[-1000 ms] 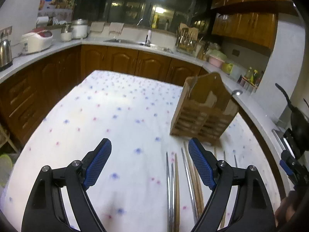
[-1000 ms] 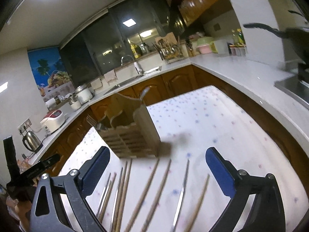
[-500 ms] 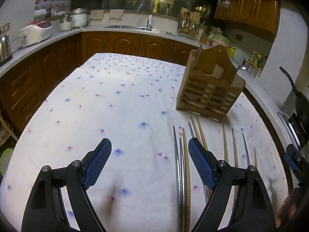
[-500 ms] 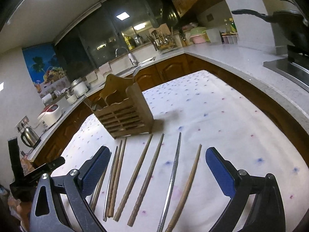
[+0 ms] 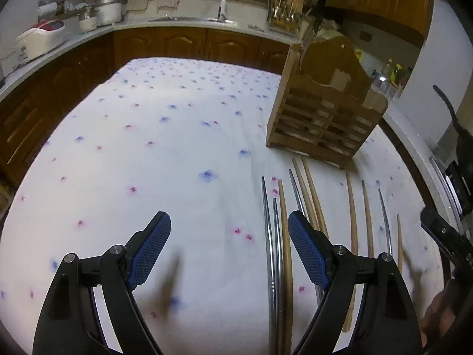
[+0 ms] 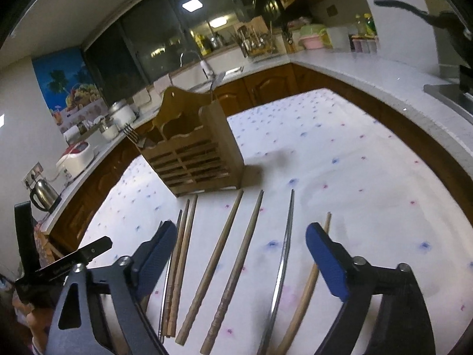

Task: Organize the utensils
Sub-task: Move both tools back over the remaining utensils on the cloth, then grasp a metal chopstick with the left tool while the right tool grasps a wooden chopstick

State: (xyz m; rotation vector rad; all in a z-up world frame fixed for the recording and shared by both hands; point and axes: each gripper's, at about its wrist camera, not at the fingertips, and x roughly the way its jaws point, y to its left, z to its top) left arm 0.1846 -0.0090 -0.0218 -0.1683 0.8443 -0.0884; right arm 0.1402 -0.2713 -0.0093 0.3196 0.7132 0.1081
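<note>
Both of my grippers hang over the bench with its white, flower-dotted cloth (image 5: 165, 136): the left gripper (image 5: 229, 251) stands wide open and empty above bare cloth, the right gripper (image 6: 239, 254) is closing, its blue pads touching nothing, over the row of wooden and metal chopsticks (image 6: 230, 251) lying side by side before the upright slatted wooden utensil holder (image 6: 195, 159).

A white rice cooker (image 6: 75, 156) and steel kettle (image 6: 44, 193) stand on the counter (image 6: 369, 71) beside a sink faucet (image 6: 189, 57).
</note>
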